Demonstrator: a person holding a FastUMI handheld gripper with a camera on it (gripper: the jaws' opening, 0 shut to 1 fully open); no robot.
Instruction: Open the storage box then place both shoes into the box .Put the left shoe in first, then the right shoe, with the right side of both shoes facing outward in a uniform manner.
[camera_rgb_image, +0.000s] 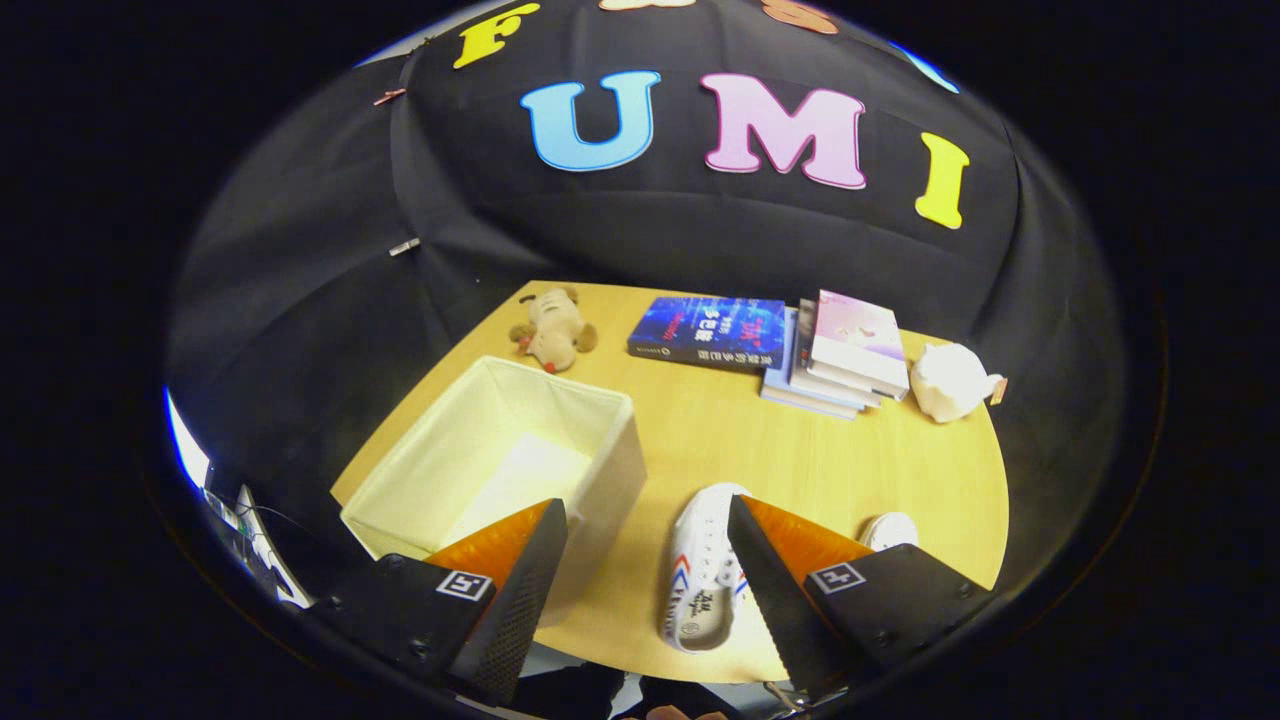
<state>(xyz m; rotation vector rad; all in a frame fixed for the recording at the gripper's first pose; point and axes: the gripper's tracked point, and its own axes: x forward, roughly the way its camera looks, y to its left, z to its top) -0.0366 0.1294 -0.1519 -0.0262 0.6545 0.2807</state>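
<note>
Shoes wait beside the open storage box (500, 450): one shoe (705, 580) lies between the spread, empty fingers of the gripper (640, 570), likely lined up for grasping; another shoe (890, 528) peeks beyond.

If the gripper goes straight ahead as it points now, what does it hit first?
Likely bare table. The gripper is open, fingers apart above the gap between the open box and the nearer shoe. Depth is unclear; the right finger could clip that shoe. The books lie well beyond.
</note>
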